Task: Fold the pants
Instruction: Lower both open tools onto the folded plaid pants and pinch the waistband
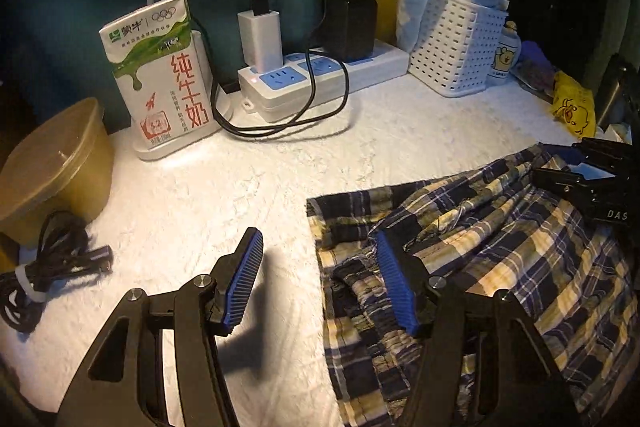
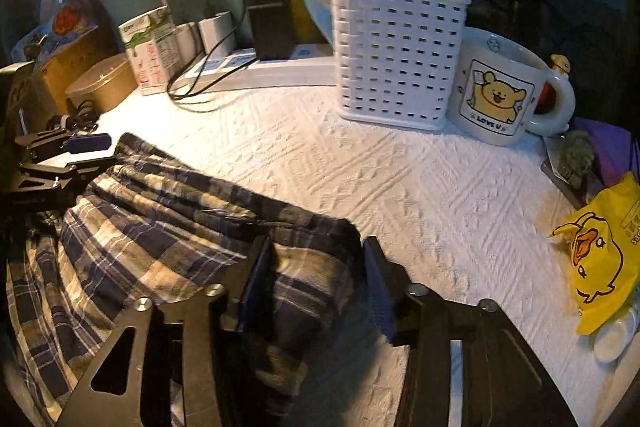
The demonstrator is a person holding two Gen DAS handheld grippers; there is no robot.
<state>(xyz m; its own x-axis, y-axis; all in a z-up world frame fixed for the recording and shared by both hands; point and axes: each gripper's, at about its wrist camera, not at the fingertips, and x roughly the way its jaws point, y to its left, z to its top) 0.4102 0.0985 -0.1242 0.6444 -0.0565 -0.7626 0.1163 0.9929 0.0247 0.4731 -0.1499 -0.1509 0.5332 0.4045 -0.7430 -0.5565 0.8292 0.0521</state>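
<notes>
The plaid pants (image 1: 500, 251) lie crumpled on the white textured cloth; they also show in the right wrist view (image 2: 160, 227). My left gripper (image 1: 320, 255) is open, its right finger over the pants' left edge, its left finger over bare cloth. My right gripper (image 2: 316, 263) is open and straddles the pants' right corner, holding nothing. The right gripper shows at the right edge of the left wrist view (image 1: 592, 171). The left gripper shows at the left of the right wrist view (image 2: 92, 151).
At the back stand a milk carton (image 1: 160, 75), a power strip (image 1: 320, 75) with chargers and cables, a white basket (image 2: 400, 55) and a bear mug (image 2: 500, 91). A brown lidded bowl (image 1: 56, 163) and coiled cable (image 1: 48, 267) sit left. A yellow duck packet (image 2: 600, 259) lies right.
</notes>
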